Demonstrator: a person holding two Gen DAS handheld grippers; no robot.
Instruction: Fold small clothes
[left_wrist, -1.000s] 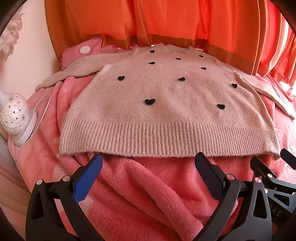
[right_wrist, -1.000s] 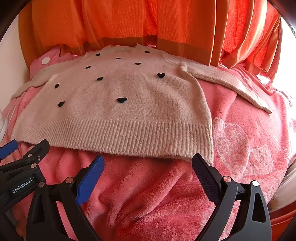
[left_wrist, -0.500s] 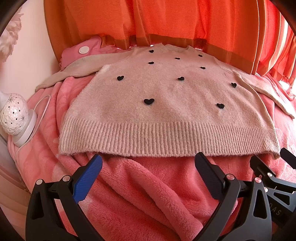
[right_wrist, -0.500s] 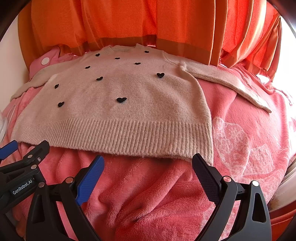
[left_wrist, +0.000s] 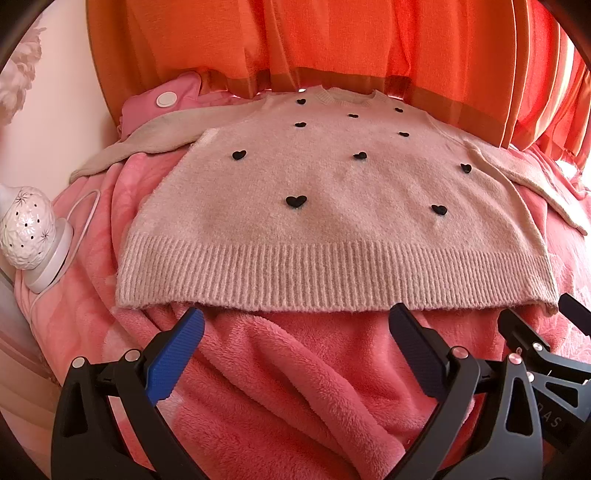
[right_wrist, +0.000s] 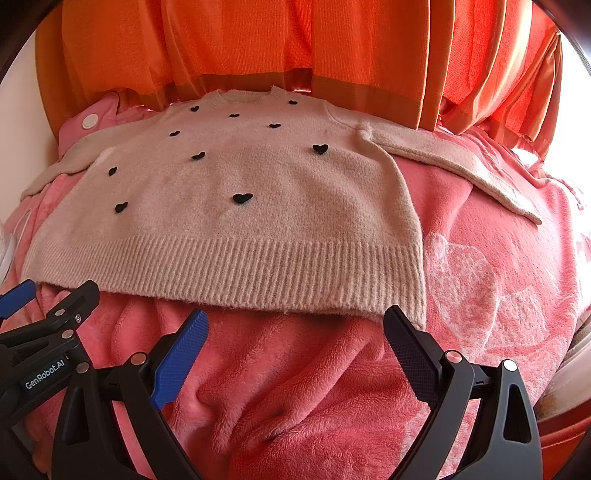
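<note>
A small beige knit sweater (left_wrist: 332, 206) with black hearts lies flat and face up on a pink fleece blanket (left_wrist: 295, 387), sleeves spread to both sides, ribbed hem nearest me. My left gripper (left_wrist: 295, 325) hovers open just short of the hem's middle, nothing between its fingers. In the right wrist view the same sweater (right_wrist: 240, 206) fills the middle, and my right gripper (right_wrist: 295, 328) stands open just before the hem near its right corner. Each gripper shows at the edge of the other's view.
Orange curtains (left_wrist: 332, 48) hang right behind the sweater's collar. A white perforated lamp (left_wrist: 27, 229) with a cord sits at the left edge of the blanket. A pink pillow with a white button (left_wrist: 167, 99) lies at the back left.
Almost nothing has moved; both views have crept very slightly, with the sweater shifting a touch left and up in the frames. Both grippers stay open.
</note>
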